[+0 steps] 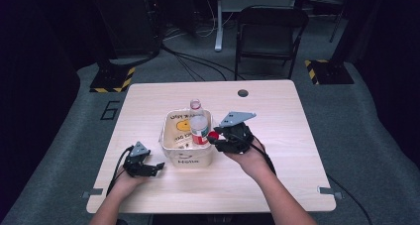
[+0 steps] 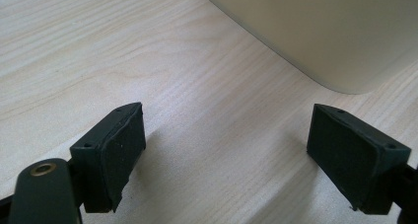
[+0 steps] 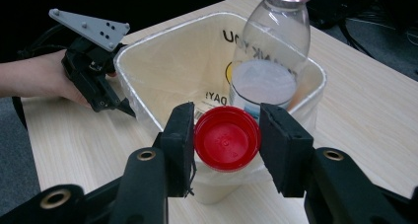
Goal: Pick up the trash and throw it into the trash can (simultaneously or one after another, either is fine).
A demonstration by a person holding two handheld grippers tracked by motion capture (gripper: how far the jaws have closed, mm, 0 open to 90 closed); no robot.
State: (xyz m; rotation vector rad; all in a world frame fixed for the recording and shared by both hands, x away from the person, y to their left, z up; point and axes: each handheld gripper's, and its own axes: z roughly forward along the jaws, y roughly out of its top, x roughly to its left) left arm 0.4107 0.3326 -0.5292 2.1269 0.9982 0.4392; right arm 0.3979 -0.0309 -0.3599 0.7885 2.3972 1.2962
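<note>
A red cap point(image 3: 227, 138) is held between the two black jaws of the right claw point(image 3: 227, 140), which are closed on its sides as far as the cap allows. In the high view the right claw point(image 1: 216, 137) is seen just right of a cream bin point(image 1: 168, 148) at the middle of the desk point(image 1: 277, 121), with the red cap point(image 1: 213, 135) at the bin's right rim. In the right gripper view the cap is seen face-on, above the near rim of the bin point(image 3: 148, 71).

A clear plastic bottle point(image 1: 198, 122) is stood in the bin, leaning toward the far right corner; its neck is open in the high view, and a red ring is seen at the neck in the right gripper view. A white label is wrapped around the bottle point(image 3: 276, 51), and a printed bag is seen lining the bin's inside.

The left claw point(image 1: 159, 165) is rested on the desk at the near left, just beside the bin's near left corner. Its jaws are spread wide with nothing between them; in the left gripper view bare wood is seen between the pads point(image 2: 123, 145), and the bin's cream wall point(image 2: 325, 31) is seen beyond the left claw point(image 2: 226, 152). A grey three-cornered plate is carried on top of each claw. A round hole point(image 1: 242, 92) is cut in the desk's far edge.
</note>
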